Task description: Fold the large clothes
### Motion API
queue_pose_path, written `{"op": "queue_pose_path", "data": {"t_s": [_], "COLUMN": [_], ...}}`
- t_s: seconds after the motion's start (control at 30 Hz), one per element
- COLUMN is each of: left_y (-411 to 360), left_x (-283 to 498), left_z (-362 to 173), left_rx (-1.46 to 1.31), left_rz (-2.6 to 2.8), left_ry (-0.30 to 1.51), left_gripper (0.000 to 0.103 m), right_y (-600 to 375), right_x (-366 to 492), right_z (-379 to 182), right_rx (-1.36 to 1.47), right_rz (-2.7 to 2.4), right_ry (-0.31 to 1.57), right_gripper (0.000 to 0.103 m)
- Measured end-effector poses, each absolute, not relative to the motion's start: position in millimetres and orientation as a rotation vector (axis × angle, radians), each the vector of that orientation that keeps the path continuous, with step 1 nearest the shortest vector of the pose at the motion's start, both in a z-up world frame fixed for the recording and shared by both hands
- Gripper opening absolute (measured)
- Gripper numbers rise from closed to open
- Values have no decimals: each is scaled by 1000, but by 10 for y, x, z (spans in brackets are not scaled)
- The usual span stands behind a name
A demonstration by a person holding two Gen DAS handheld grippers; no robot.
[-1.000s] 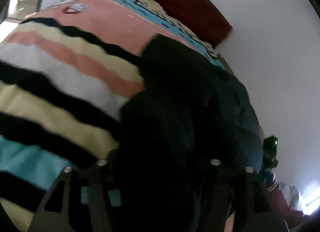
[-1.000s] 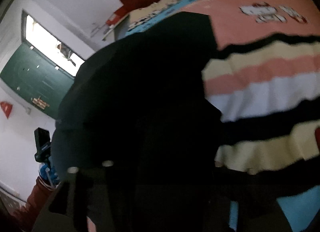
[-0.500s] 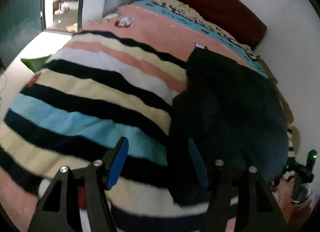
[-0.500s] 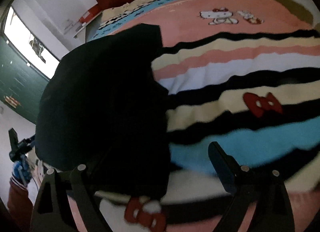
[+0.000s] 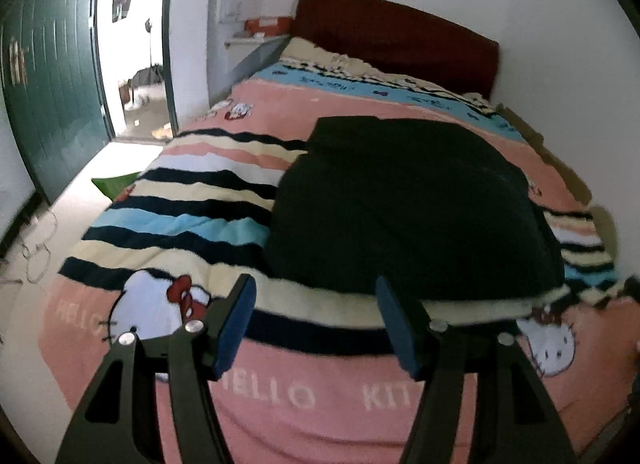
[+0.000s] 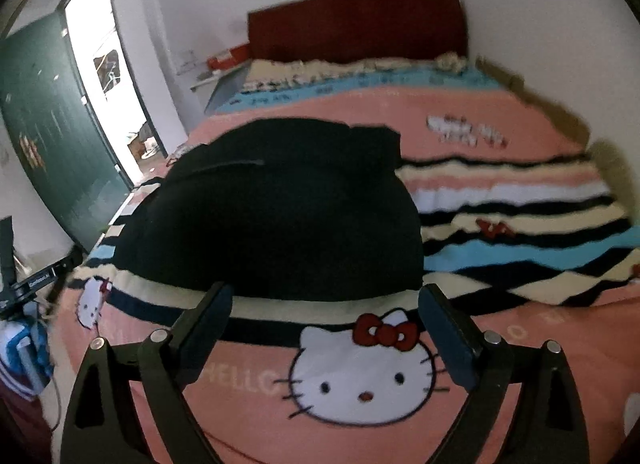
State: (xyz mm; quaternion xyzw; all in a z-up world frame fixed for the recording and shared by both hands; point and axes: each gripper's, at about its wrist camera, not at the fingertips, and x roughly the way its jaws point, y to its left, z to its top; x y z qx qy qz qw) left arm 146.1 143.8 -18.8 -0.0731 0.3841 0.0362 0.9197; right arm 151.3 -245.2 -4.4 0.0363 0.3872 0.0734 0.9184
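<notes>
Black garment (image 5: 404, 203), folded into a rough block, is lying on the striped blanket (image 5: 192, 199) across the near half of the bed, its long axis running near to far. Left gripper (image 5: 316, 324) is hanging empty, jaws partly apart. Right gripper (image 6: 326, 334) is gaping wide, its jaws having just been opening, nothing between them. Both are sitting just short of the near hem, the garment directly ahead, neither hand clearly nearer.
</notes>
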Motion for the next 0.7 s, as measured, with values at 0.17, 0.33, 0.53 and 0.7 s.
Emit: {"op": "queue_pose_path", "data": {"t_s": [0.17,0.33,0.53,0.7], "left_y": [1075,800,587,417], "left_x": [1024,672,390,268], "left_z": [6,226,430,476], "left_rx": [-66,26,40,72], "left_rz": [126,196,263,281], "left_ry": [703,587,479,437], "left_gripper": [63,64,64,64], "right_y": [-2159,-2075,-2044,-2011], "right_x": [1007,688,367,222], "right_z": [147,275,401,452], "right_rx": [-26,-70,-109,-121], "right_rz": [106,71,31,23], "right_ry": [684,592,499,467], "right_gripper": [100,101,102,102]}}
